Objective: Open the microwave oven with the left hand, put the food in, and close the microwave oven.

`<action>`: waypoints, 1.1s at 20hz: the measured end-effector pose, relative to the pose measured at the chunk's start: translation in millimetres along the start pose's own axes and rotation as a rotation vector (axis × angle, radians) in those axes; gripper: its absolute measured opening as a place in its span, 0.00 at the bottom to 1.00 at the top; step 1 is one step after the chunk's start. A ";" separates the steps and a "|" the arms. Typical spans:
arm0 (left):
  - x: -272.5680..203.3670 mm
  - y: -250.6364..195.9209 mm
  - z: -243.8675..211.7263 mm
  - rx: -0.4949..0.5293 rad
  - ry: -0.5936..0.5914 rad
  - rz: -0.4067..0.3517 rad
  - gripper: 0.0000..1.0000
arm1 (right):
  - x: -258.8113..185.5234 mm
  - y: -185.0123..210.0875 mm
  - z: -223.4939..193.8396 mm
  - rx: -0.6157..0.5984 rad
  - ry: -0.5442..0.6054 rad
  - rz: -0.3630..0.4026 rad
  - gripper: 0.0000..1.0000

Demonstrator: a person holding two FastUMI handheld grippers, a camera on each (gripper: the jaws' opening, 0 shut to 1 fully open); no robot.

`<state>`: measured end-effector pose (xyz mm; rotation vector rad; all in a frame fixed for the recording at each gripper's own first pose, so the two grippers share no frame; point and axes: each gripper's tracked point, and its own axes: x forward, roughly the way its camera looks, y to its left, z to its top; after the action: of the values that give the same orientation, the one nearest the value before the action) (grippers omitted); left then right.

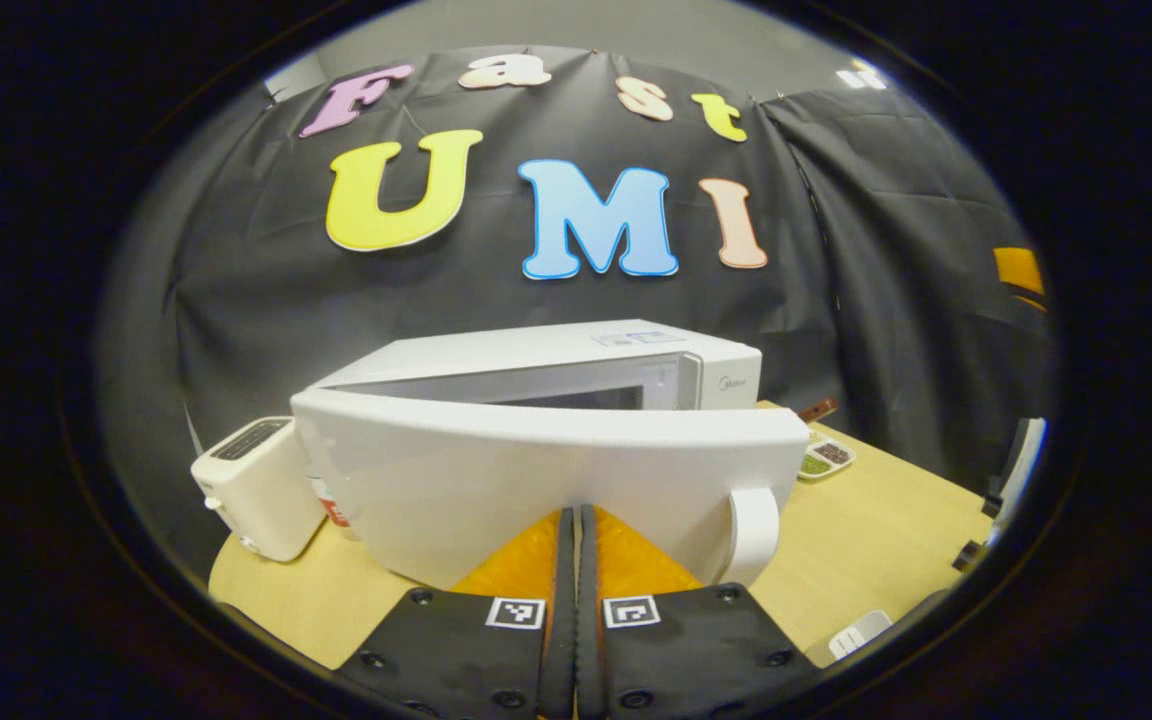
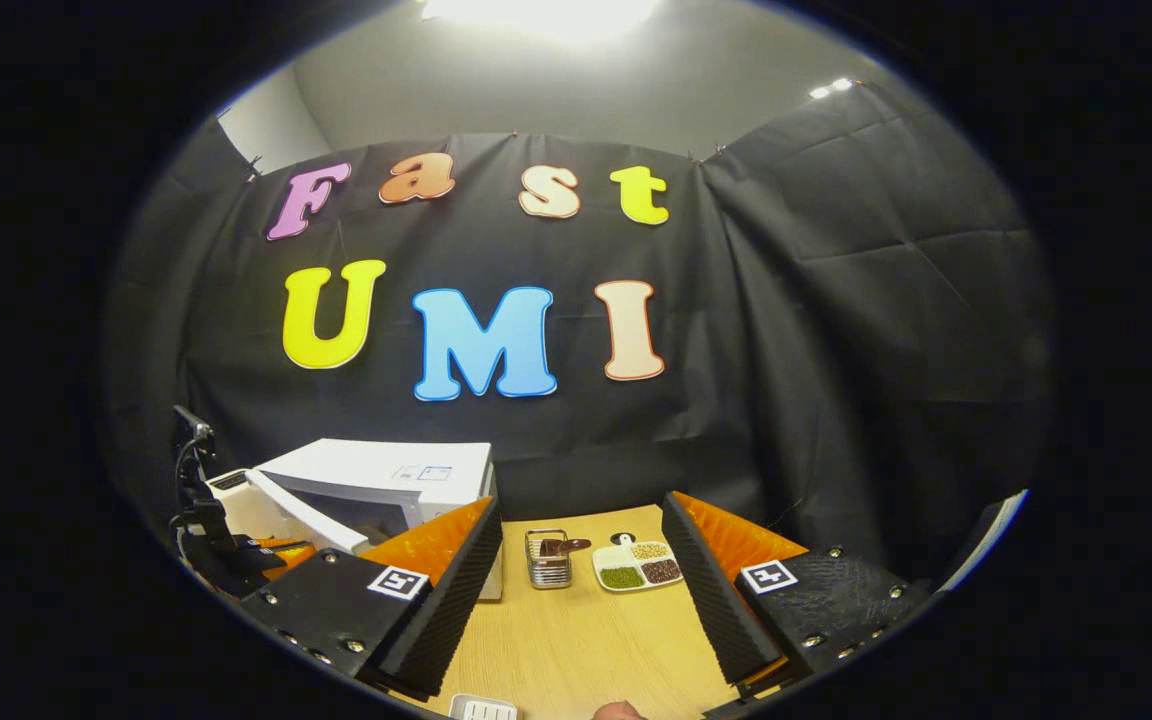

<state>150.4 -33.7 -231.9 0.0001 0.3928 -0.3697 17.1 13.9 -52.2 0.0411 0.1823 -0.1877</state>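
Microwave oven (image 1: pixel 576 370) sits on the wooden table (image 1: pixel 866 530) with its door (image 1: pixel 536 480) swung partly open toward us. In the left gripper view our left gripper (image 1: pixel 574 530) is clenched, fingers pressed together with nothing between them, tips right at the door's outer face, beside the handle (image 1: pixel 754 530). A white toaster (image 1: pixel 251 485) stands just beside the door. In the right gripper view our right gripper (image 2: pixel 584 560) is released and spread wide above the table; beyond it we see a small wire rack (image 2: pixel 548 560) and a divided dish of food (image 2: pixel 639 566).
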 end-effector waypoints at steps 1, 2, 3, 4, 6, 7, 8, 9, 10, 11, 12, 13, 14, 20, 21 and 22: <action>7.8 -0.1 0.4 0.001 0.004 0.000 0.07 | -0.9 -2.6 -2.0 0.002 0.004 -0.008 0.98; 14.9 -0.1 -0.3 0.000 0.008 0.002 0.08 | -1.2 -5.0 -3.0 0.004 0.008 -0.014 0.98; 21.6 0.3 1.0 -0.005 0.010 0.003 0.08 | -1.5 -7.2 -3.2 0.005 0.008 -0.021 0.98; 26.8 2.4 0.8 -0.012 0.013 0.009 0.08 | -1.5 -8.9 -3.8 0.007 0.011 -0.026 0.98; 37.7 7.5 -0.3 -0.025 0.022 0.026 0.08 | -0.8 -11.6 -5.2 0.006 0.014 -0.034 0.98; 42.9 10.7 0.5 -0.034 0.026 0.034 0.08 | -0.8 -13.5 -5.7 0.003 0.014 -0.038 0.98; 47.9 13.9 0.6 -0.045 0.028 0.043 0.07 | -1.5 -14.6 -5.9 0.002 0.016 -0.040 0.98; 52.4 14.9 -0.1 -0.053 0.031 0.050 0.07 | -2.2 -16.9 -6.8 0.001 0.018 -0.042 0.98; 57.0 17.1 -0.3 -0.057 0.033 0.057 0.07 | -3.5 -18.7 -6.2 -0.001 0.018 -0.046 0.98; 61.0 17.3 -0.7 -0.058 0.038 0.060 0.08 | -2.0 -20.8 -6.5 -0.004 0.019 -0.049 0.98; 65.0 17.2 0.8 -0.056 0.037 0.059 0.08 | -1.7 -23.6 -6.2 -0.004 0.021 -0.053 0.98; 68.7 17.7 2.1 -0.052 0.037 0.062 0.07 | -1.8 -26.4 -7.6 -0.003 0.023 -0.053 0.98; 72.2 17.9 3.2 -0.045 0.038 0.065 0.08 | -1.4 -28.7 -7.5 -0.001 0.023 -0.056 0.98; 87.6 20.1 5.9 -0.073 0.046 0.105 0.06 | 1.5 -37.1 -10.2 -0.005 0.025 -0.048 0.98; 88.4 20.2 7.3 -0.071 0.037 0.112 0.07 | 2.6 -38.0 -11.8 -0.003 0.027 -0.042 0.98; 93.6 22.1 9.7 -0.051 0.032 0.126 0.09 | 3.9 -36.7 -12.8 0.002 0.034 -0.034 0.98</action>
<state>242.1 -46.7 -259.5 -0.0190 0.4319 -0.2351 11.7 -22.1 -66.3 0.0428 0.2164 -0.2208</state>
